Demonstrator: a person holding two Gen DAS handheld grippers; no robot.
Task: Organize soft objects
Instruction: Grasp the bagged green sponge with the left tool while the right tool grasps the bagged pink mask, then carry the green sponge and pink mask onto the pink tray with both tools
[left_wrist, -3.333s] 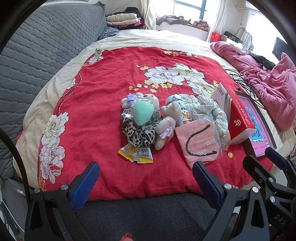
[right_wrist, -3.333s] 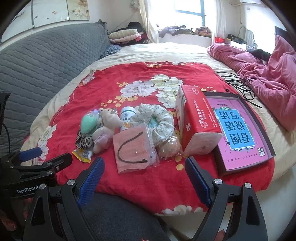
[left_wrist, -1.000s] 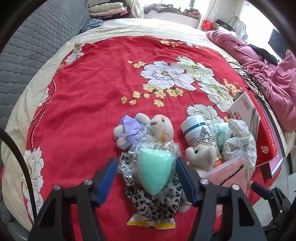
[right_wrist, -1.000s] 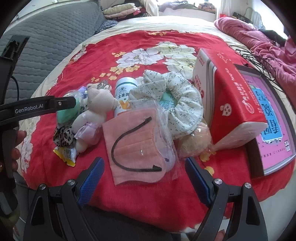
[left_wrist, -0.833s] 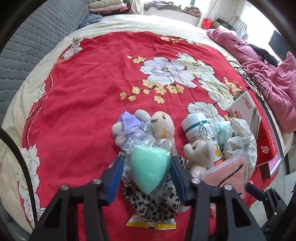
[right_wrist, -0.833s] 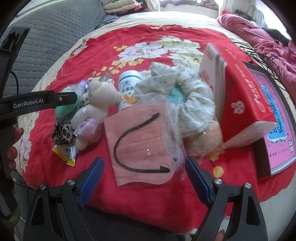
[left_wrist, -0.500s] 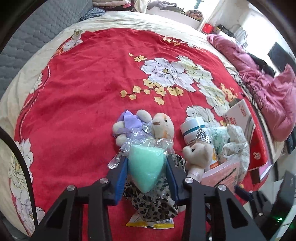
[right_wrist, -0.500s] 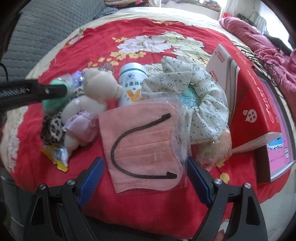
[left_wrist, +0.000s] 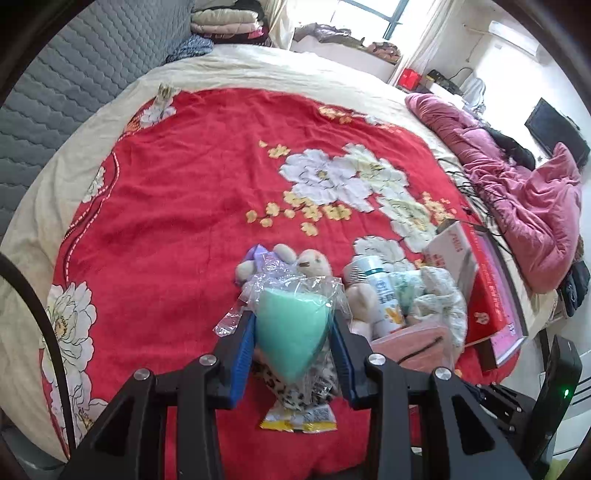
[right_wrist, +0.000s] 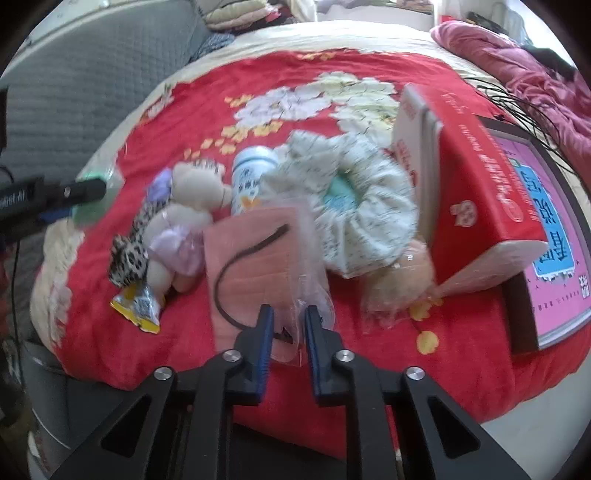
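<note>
A: Green sponge (left_wrist: 291, 328), bagged, is clamped in the left claw (left_wrist: 291, 347) above the leopard scrunchie (left_wrist: 295, 387). Handling?

B: Light, squashy; wrapper slippery. Right claw (right_wrist: 287, 332), just closing, pinches the mask bag (right_wrist: 258, 266) beside that scrunchie.

Bright daylight from the window (left_wrist: 373, 14) (glaring white), fisheye-bent edges, right-wrist view smeared by motion blur.

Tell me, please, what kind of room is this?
Most likely a bedroom at home: a large bed with a red flowered blanket, a crumpled pink quilt at its side, and folded bedding stacked by the window.
</note>
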